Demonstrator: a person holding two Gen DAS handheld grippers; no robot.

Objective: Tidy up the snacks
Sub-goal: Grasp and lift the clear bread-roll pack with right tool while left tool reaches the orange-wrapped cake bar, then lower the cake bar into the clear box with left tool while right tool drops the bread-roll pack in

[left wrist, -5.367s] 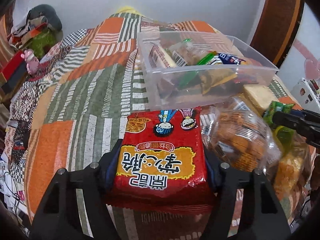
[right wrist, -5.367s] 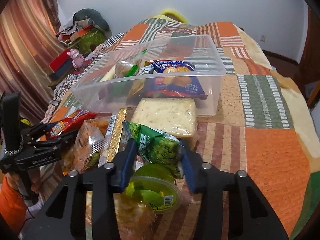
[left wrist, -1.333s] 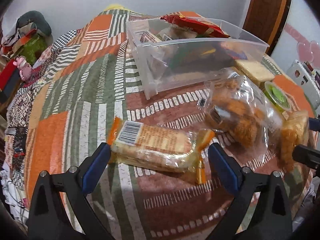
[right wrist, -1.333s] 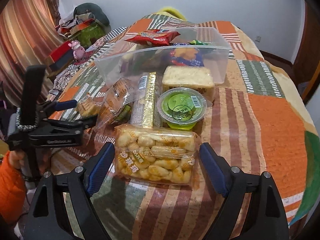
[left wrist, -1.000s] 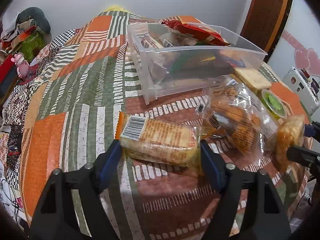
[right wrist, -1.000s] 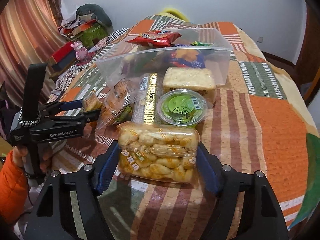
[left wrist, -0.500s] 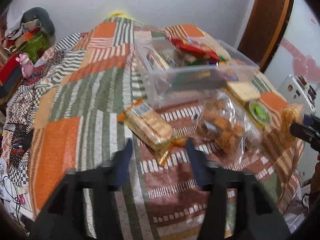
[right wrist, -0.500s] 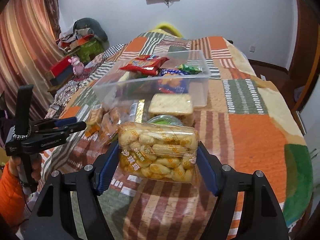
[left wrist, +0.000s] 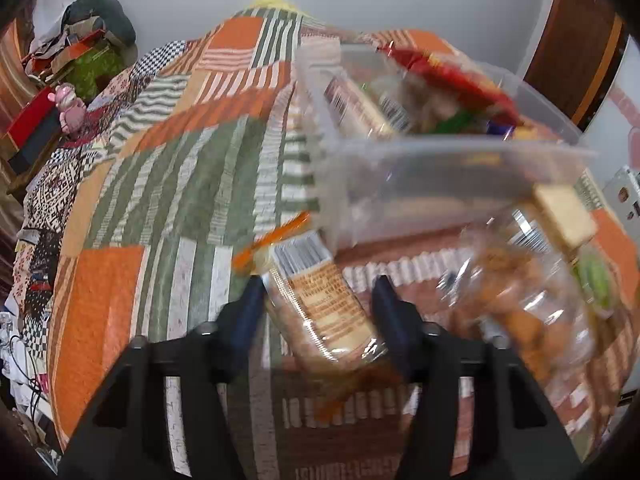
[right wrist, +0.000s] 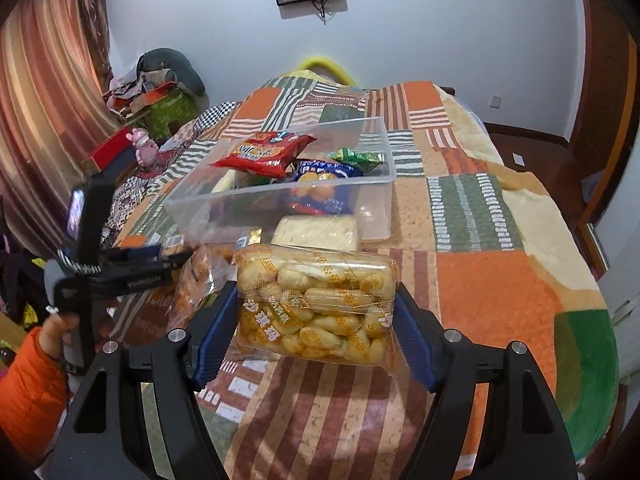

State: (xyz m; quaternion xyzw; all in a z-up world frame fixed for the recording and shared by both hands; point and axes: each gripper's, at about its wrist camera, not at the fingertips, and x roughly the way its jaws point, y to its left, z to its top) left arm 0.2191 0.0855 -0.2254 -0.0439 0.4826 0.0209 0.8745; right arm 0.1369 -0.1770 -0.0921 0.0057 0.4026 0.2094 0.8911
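Note:
My left gripper [left wrist: 320, 304] is shut on an orange-ended cracker pack [left wrist: 320, 304], held just in front of the clear plastic bin [left wrist: 460, 152]; the left wrist view is blurred. My right gripper [right wrist: 314, 312] is shut on a clear bag of small yellow biscuits [right wrist: 316, 308], lifted above the table, short of the bin [right wrist: 384, 152]. The bin holds a red snack bag [right wrist: 260, 154], a blue bag [right wrist: 320, 174] and a green pack [right wrist: 356, 157]. The left gripper also shows in the right wrist view [right wrist: 172, 252], still holding its pack.
A clear bag of orange snacks [left wrist: 516, 300], a pale cake block [right wrist: 316, 232] and a green jelly cup [left wrist: 594, 280] lie on the patchwork tablecloth [right wrist: 492, 280] in front of the bin. Boxes and a pink toy [right wrist: 144, 148] sit at the far left. The table edge is at right.
My left gripper closed on the cracker pack, lifted it and moved it toward the bin. My right gripper closed on the biscuit bag and raised it off the table.

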